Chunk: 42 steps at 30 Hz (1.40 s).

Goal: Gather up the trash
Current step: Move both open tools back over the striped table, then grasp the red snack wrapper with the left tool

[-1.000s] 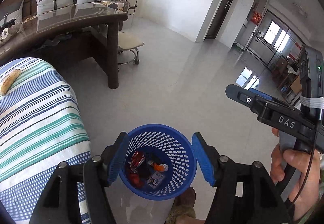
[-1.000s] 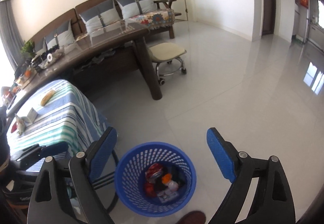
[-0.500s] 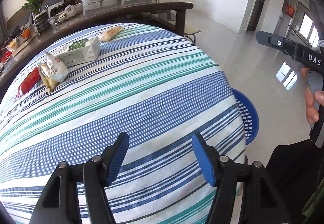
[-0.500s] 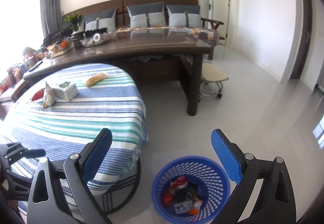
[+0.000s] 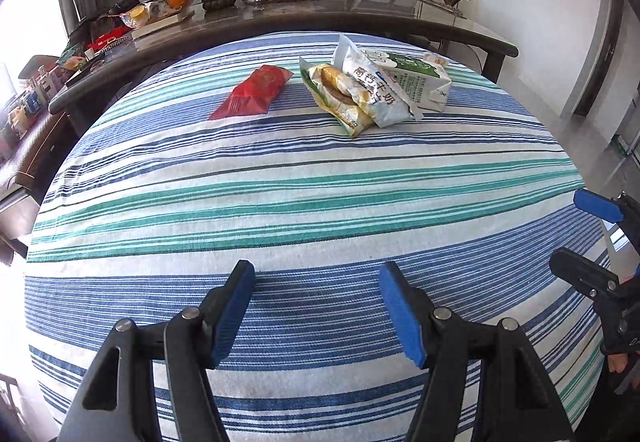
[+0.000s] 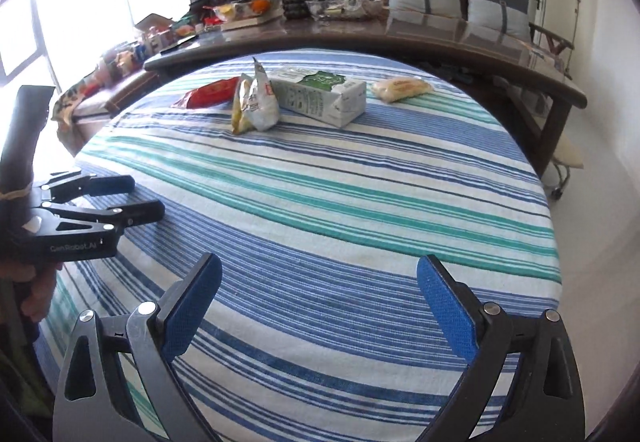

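Trash lies at the far side of your striped desk [image 5: 304,202]: a red wrapper [image 5: 253,91] left of the milk carton [image 5: 416,82], two crumpled snack bags [image 5: 356,90] leaning against the carton's front, and a pale bread packet [image 6: 401,88] just to the carton's right. Your left gripper [image 5: 316,310] hovers over the desk's near edge, well apart from the carton, its fingers partly spread and empty. Your right gripper [image 6: 318,306] hangs beside it, fingers wide and empty.
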Motion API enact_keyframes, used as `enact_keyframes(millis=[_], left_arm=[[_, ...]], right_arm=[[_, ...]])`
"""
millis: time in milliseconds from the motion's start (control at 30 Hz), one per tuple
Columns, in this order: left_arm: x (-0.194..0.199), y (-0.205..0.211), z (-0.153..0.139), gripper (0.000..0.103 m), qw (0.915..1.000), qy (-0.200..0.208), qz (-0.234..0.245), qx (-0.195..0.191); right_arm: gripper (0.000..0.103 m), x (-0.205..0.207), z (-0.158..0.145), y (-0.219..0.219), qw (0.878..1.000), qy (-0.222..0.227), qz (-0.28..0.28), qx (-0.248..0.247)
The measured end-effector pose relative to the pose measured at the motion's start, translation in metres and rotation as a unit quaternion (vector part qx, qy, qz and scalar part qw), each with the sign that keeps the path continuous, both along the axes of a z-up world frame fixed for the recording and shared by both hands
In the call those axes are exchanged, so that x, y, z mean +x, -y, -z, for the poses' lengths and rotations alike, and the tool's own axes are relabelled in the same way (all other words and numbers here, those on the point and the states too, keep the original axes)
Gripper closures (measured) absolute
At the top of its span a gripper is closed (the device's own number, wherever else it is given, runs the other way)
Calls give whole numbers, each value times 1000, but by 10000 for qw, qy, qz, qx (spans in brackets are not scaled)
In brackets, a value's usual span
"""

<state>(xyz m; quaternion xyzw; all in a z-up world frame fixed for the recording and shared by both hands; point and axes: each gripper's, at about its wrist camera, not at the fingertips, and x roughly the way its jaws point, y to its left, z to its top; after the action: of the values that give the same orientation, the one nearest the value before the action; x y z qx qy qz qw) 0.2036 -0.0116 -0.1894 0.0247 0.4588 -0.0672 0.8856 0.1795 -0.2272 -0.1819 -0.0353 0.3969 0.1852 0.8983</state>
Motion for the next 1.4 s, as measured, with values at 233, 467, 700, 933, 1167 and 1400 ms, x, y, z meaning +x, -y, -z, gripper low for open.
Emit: enact_keyframes(millis=[233,467,700,933,1167,1400], left_arm=[[20,-21,3,24,9995,148,-268,-5],[53,-34,-20,24,9989,242,-336,-205],[143,-32,-28,25,9998,1,141,-167],[166,-18,-14,62,9984,-60,562,-78],[112,-38,-13,86,9999,77,78,-93],[34,-45,-14,86,9995,113,-162,-251]], right_arm=[[5,10,11,-9,9994,-168,-115,-281],[4,9,17,-22,9974,-262,-352,-574],[4,10,18,-17,9978,-396,-339,-399],[4,11,18,-18,9978,-397,-351,-398],[4,12,19,-19,9978,-405,-354,-395],[4,22,18,-23,9976,-482,-426,-243]])
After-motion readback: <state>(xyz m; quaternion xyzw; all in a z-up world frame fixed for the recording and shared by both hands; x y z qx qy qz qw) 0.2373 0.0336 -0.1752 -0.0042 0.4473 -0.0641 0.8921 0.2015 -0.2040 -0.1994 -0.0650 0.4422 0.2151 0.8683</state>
